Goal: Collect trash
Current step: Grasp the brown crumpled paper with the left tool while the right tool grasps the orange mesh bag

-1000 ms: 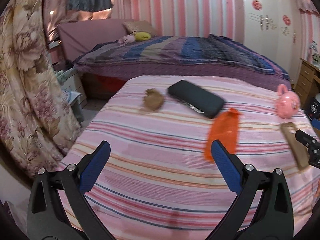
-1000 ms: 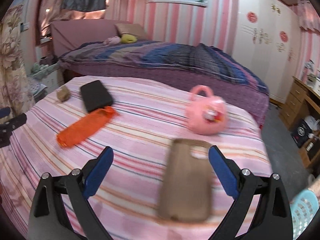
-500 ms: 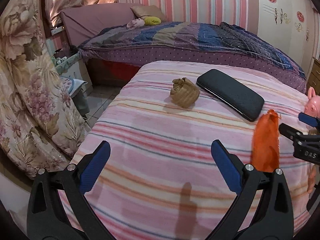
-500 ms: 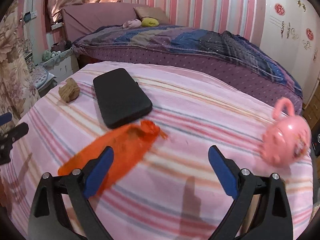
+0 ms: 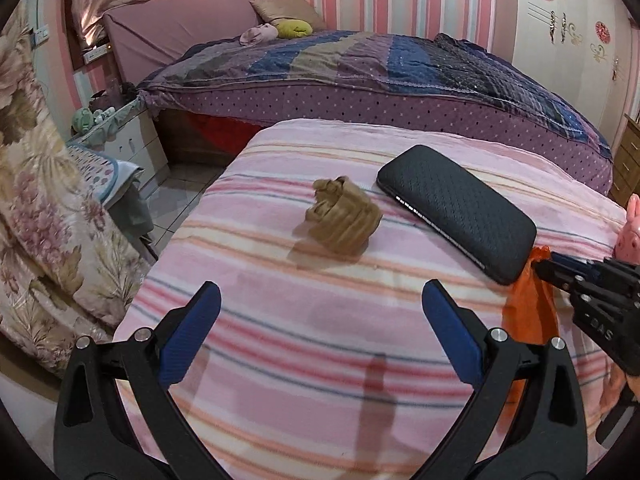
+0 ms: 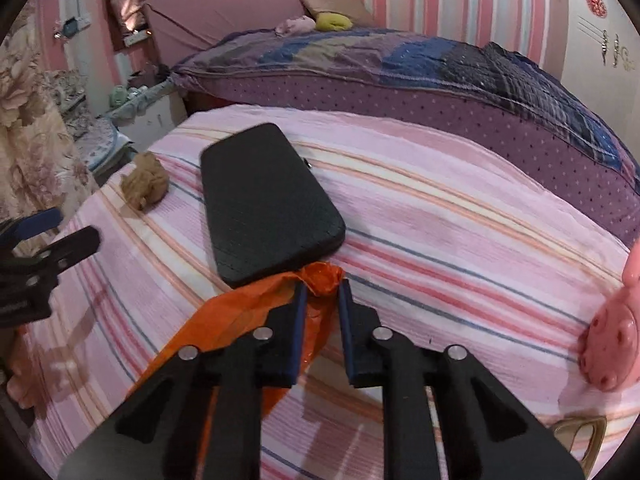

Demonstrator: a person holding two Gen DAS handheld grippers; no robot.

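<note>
The right gripper has just closed, pinching the crinkly orange bag on the stripy blanket. The left gripper gapes wide, holding nothing, near a wrinkled brown lump.

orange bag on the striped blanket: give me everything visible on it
The orange bag looks like thin, crinkled, slightly see-through plastic. It lies flat and elongated on the pink striped blanket, its bunched, knotted-looking end beside the near corner of the black case, apparently touching it. The right gripper has just been closing, with that bunched end between its blue pads; the pads look narrowly apart, so a firm pinch can't be confirmed. The rest trails back under the gripper's frame. The left gripper is open and clear of it.
</note>
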